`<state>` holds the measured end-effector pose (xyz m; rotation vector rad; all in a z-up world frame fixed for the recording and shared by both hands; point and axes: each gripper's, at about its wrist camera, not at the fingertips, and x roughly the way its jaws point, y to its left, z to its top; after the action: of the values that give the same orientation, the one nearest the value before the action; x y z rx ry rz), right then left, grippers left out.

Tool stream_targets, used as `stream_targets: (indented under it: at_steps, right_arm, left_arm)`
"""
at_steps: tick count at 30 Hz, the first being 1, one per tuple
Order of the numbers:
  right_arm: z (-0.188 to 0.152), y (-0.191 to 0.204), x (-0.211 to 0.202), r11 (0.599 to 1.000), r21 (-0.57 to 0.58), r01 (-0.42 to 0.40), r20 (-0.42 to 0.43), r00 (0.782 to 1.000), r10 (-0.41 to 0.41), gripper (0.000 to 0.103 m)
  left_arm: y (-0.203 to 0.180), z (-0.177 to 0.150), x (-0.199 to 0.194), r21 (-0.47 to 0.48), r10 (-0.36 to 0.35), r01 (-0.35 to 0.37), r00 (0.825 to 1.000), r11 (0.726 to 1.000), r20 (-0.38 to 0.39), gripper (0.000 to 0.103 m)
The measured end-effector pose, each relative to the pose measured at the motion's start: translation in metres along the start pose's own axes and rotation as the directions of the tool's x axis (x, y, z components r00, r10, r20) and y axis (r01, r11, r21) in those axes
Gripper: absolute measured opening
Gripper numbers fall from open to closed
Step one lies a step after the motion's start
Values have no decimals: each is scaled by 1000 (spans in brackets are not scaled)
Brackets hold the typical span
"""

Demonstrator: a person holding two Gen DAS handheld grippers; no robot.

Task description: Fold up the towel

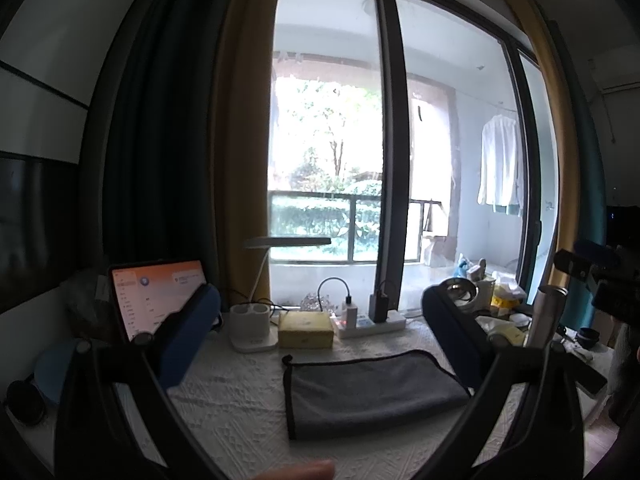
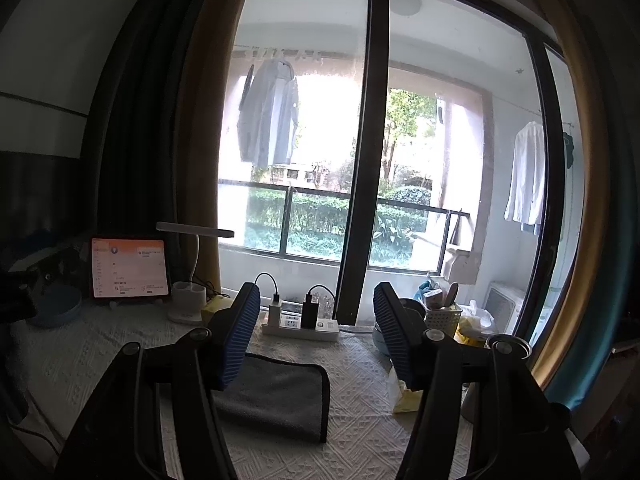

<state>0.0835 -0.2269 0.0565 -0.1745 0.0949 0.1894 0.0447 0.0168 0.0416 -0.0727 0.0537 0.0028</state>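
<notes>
A grey towel [image 1: 372,392] with dark edging lies folded flat on the white textured tablecloth [image 1: 224,408]. It also shows in the right wrist view [image 2: 280,396], partly hidden behind the left finger. My left gripper [image 1: 320,320] is open and empty, raised above the towel, its blue pads [image 1: 188,332] wide apart. My right gripper [image 2: 316,336] is open and empty, held above the towel's right end. The right gripper also shows at the far right of the left wrist view [image 1: 600,276].
Along the back of the table stand a lit tablet [image 1: 156,296], a white desk lamp [image 1: 256,316], a yellow box [image 1: 306,330] and a power strip [image 1: 372,322] with chargers. Cups, a white basket [image 2: 442,316] and yellow packets [image 2: 408,396] crowd the right side. A glass door is behind.
</notes>
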Motion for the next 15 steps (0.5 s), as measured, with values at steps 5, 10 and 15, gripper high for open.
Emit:
stream_targets:
  at_steps: [5, 10, 15]
  right_arm:
    - [1, -2, -1, 1000, 7, -2, -3, 1000, 2, 63]
    - [2, -3, -1, 1000, 7, -3, -6, 1000, 3, 63]
    - [1, -2, 0, 1000, 8, -6, -8, 1000, 6, 63]
  left_arm:
    - [-1, 0, 1, 1, 3, -3, 1000, 1000, -2, 102]
    - [-1, -1, 1, -2, 7, -7, 1000, 1000, -2, 102]
    - [-1, -2, 0, -3, 12, -12, 1000, 1000, -4, 102]
